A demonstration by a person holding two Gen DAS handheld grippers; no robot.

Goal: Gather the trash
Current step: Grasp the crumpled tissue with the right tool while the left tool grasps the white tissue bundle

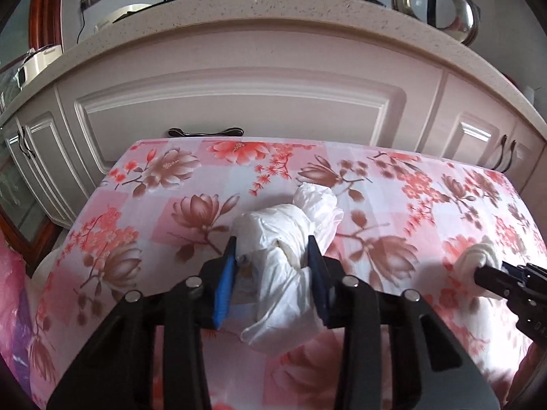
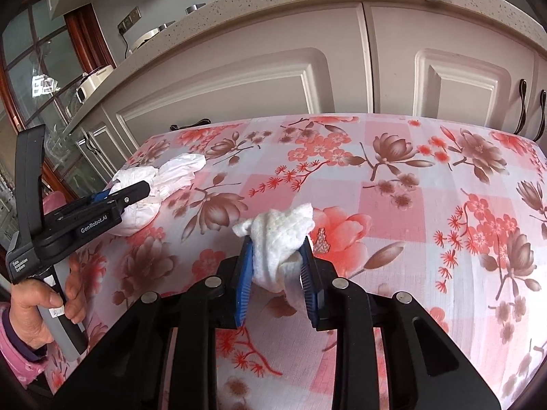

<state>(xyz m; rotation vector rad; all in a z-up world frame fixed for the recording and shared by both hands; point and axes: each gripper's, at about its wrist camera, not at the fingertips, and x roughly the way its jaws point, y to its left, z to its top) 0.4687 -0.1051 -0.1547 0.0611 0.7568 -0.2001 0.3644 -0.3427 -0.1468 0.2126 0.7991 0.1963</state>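
My left hand-held gripper (image 1: 271, 256) pinches the crumpled plastic bag (image 1: 283, 239) on the floral tabletop (image 1: 393, 184); my right hand-held gripper (image 2: 277, 256) pinches a wadded paper towel (image 2: 280, 235). I'd lift both straight up, squeezing firmly so neither slips.

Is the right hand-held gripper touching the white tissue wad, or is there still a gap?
Touching. In the right wrist view the right hand-held gripper has both blue pads pressed against the tissue wad, which bulges out above them over the floral tablecloth.
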